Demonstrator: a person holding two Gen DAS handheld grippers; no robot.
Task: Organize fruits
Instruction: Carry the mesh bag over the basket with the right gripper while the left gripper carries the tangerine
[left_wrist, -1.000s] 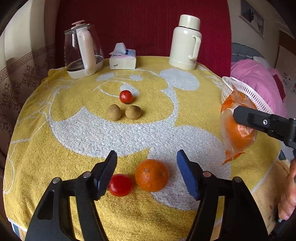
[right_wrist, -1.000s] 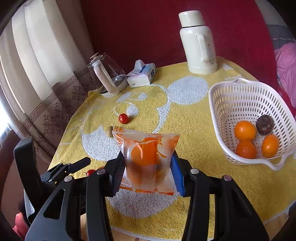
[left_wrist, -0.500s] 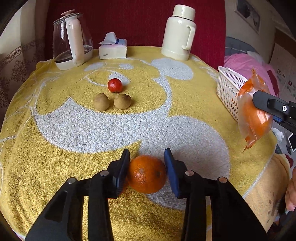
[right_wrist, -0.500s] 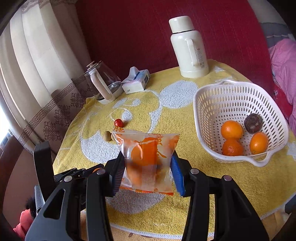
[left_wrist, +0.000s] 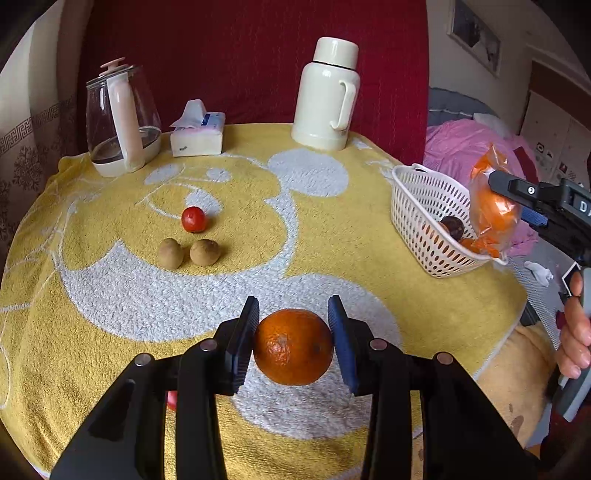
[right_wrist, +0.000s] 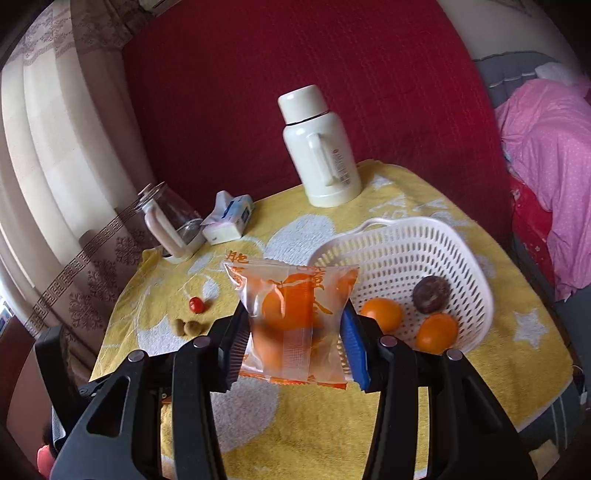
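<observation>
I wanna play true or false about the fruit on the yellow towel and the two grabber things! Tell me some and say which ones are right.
1. The left gripper is squeezing a bare orange. True.
2. The right gripper holds nothing. False: it grips an orange wrapped in a plastic bag.
3. The white basket has no fruit in it. False: two oranges and a dark round fruit can be seen in it.
4. A small red fruit sits near two brown fruits on the towel. True.
5. The cream flask lies on its side. False: it stands upright at the back.
</observation>
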